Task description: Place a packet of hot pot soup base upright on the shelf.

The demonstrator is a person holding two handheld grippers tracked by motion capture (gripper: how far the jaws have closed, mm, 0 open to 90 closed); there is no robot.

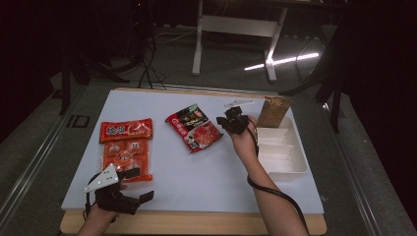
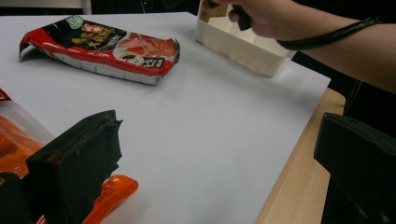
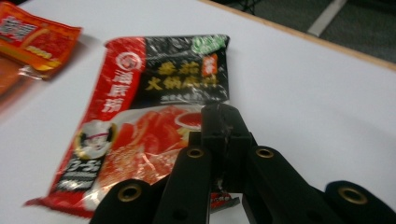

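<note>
Soup-base packet (image 1: pixel 194 129) is lying mid-table, just left of the right gripper (image 1: pixel 231 119), whose jaws are pressing together, empty.

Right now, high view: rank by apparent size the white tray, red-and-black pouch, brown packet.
1. white tray, largest.
2. red-and-black pouch, clearly smaller.
3. brown packet, smallest, though it stands in the tray's far end, partly hidden.

Each bare arm ends in a black claw: the left claw (image 1: pixel 129 192) has a grey three-cornered plate with little dots on top and thick blocky jaws, and the right claw (image 3: pixel 219 122) has shiny brass rings on its arms and a black cable looping down.
</note>
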